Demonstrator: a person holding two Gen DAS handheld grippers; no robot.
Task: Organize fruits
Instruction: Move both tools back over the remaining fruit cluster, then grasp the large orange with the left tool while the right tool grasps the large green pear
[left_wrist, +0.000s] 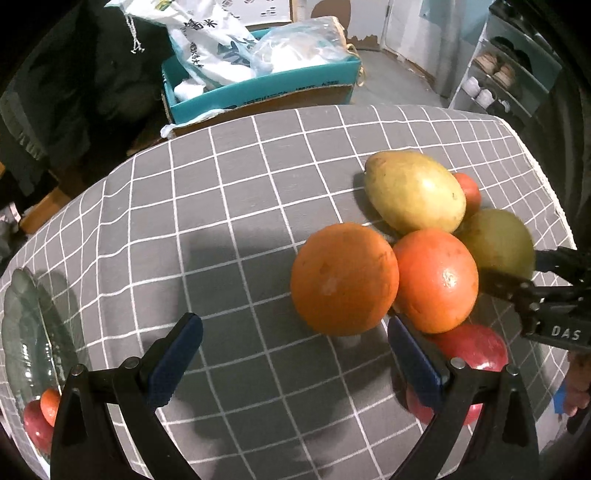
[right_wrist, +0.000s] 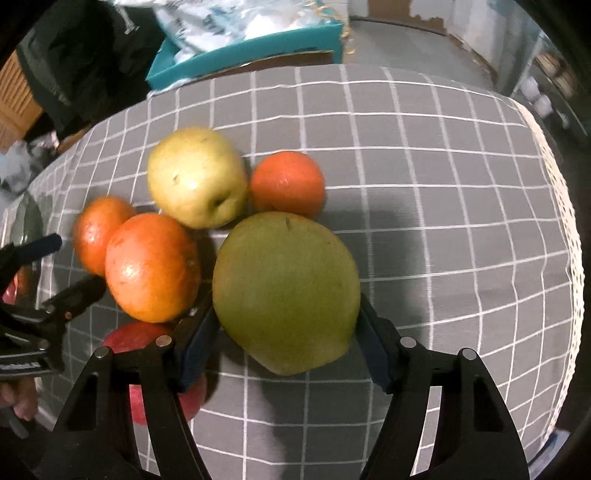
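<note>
Fruits (right_wrist: 195, 177) sat heaped on the grid-cloth tabletop (right_wrist: 443, 184) | right tongs (right_wrist: 286, 347) clasped the green mango (right_wrist: 286, 291) | left tongs (left_wrist: 295, 354) gaped wide, holding nothing | "DAS" lettering showed on the right tongs.

White letters "DAS" on the right gripper (left_wrist: 517, 273), printing on bag (left_wrist: 207, 44) unreadable
</note>
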